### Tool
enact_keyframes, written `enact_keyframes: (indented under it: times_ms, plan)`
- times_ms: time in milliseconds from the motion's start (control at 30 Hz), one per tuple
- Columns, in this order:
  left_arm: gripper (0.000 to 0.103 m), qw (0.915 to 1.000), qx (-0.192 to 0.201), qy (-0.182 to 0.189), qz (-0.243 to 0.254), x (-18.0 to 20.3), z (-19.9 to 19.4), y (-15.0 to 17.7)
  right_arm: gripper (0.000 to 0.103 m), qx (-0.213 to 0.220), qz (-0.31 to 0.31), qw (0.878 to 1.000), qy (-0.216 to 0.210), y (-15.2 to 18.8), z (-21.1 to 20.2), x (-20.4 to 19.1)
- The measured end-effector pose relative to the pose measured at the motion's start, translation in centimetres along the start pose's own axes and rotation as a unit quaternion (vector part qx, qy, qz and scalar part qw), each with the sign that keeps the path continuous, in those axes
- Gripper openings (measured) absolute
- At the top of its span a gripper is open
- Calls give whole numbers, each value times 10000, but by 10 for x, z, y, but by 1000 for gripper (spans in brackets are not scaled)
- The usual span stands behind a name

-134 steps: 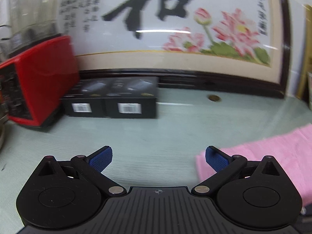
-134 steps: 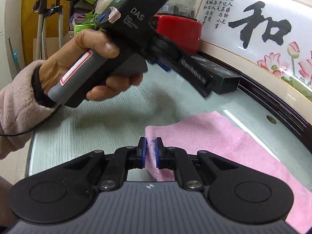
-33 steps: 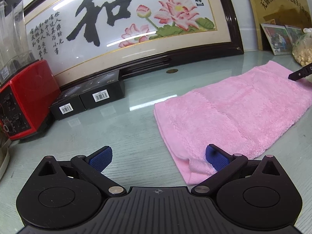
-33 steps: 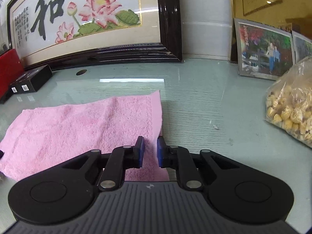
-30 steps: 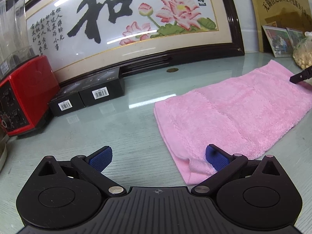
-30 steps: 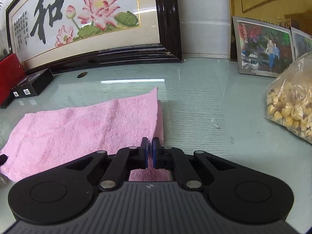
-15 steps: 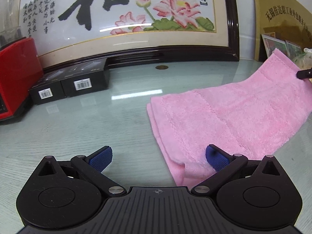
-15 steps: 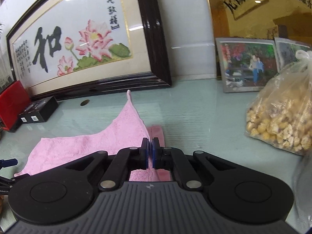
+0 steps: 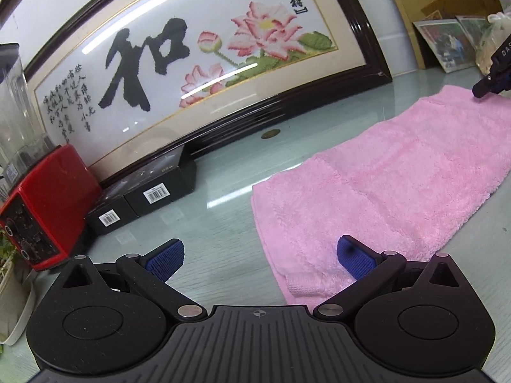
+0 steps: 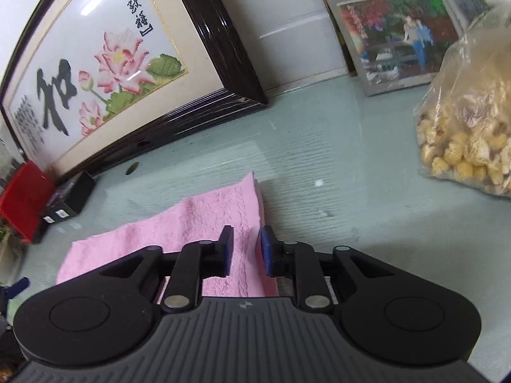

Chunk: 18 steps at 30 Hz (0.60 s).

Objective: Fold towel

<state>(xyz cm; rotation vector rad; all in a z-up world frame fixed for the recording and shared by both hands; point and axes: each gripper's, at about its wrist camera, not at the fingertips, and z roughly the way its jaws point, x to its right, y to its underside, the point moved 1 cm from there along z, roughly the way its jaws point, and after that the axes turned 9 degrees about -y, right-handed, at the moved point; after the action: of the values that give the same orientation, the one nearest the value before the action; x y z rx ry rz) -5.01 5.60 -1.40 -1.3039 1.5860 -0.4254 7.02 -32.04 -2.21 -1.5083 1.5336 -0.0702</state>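
A pink towel lies flat, folded into a long strip, on the glass table. My left gripper is wide open at the towel's near left corner, with its right pad resting on the cloth. In the right wrist view the towel lies flat under my right gripper, whose jaws stand slightly apart over the towel's right end and hold nothing. The right gripper's tip also shows in the left wrist view at the far end of the towel.
A large framed embroidery leans at the back. A red blender base and two black boxes stand at the left. A bag of dried food and framed photos stand at the right. A coin lies near the frame.
The right gripper had shut on the towel's right end and lifted it; now it has opened and the towel lies flat again. The left gripper stayed open at the near corner.
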Motion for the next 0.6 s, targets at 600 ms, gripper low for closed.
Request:
enact_keyframes:
  times_ms: [600]
  plan:
    - [103,9967,-262,566,-520,-1,31,-14,9,-83,-1120,9926,472,21,16,-38]
